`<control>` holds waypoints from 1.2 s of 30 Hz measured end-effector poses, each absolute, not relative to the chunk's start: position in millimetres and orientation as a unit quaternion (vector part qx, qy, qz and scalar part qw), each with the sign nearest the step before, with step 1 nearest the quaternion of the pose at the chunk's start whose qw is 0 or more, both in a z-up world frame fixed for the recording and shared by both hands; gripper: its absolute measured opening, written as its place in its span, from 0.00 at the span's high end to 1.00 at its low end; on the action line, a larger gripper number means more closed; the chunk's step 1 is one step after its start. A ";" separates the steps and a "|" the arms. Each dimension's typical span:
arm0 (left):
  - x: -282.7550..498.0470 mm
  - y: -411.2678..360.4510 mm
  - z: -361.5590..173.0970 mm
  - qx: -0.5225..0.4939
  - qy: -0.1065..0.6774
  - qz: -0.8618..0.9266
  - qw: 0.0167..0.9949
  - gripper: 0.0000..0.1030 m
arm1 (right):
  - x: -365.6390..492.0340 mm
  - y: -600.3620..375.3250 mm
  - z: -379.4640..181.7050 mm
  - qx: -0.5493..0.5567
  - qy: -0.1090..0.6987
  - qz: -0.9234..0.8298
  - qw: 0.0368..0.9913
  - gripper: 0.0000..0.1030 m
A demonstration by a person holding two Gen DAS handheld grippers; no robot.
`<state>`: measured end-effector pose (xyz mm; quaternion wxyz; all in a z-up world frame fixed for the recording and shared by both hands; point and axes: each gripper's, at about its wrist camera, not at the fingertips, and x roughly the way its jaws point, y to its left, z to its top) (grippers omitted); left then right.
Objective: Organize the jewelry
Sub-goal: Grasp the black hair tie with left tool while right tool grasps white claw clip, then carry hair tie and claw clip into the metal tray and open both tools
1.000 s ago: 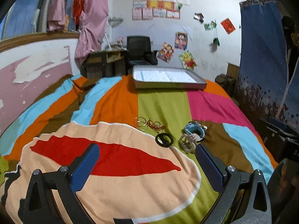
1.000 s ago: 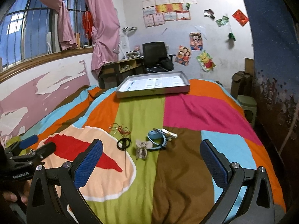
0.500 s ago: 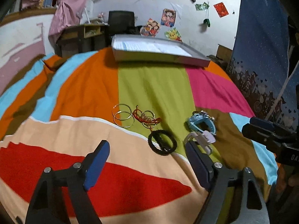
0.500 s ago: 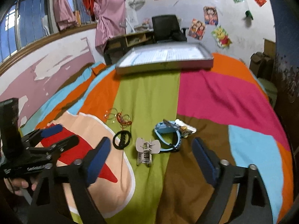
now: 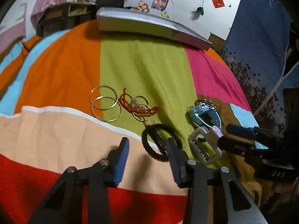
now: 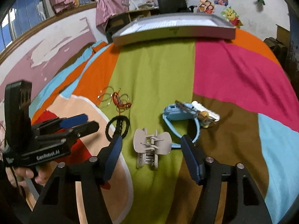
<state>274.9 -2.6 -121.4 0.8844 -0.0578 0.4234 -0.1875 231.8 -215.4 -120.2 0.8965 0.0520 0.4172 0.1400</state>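
Note:
Jewelry lies on a striped bedspread. In the left wrist view I see gold bangles (image 5: 105,106), a red beaded cord (image 5: 139,107), a black hair tie (image 5: 160,142), a beige hair claw (image 5: 205,145) and a light blue watch (image 5: 204,115). My left gripper (image 5: 147,154) is open, its right finger over the hair tie. In the right wrist view my right gripper (image 6: 151,152) is open with the hair claw (image 6: 151,145) between its fingers, untouched. The blue watch (image 6: 180,120) lies just beyond. A grey tray (image 6: 173,29) stands at the far end of the bed.
A small white item with a bead (image 6: 205,113) lies beside the watch. A peeling pink wall (image 6: 46,56) runs along the left of the bed. A blue curtain (image 5: 261,46) hangs on the right. A desk and a black chair (image 6: 171,1) stand behind the tray.
Both grippers have moved forward and down toward the jewelry. Both have narrowed their opening. The left now reaches the hair tie, the right straddles the hair claw.

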 end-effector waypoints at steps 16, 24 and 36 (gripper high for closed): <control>296.2 -13.6 -151.3 -0.074 0.479 -0.204 0.851 0.94 | 255.5 -207.4 -143.1 0.053 0.452 0.124 0.882 0.58; 285.7 -4.5 -127.1 -0.080 0.469 -0.194 0.858 0.95 | 255.3 -207.5 -138.3 0.065 0.447 0.132 0.882 0.59; 285.2 12.6 -66.8 -0.090 0.409 -0.135 0.898 0.95 | 247.7 -222.2 -99.1 0.092 0.370 0.146 0.913 0.59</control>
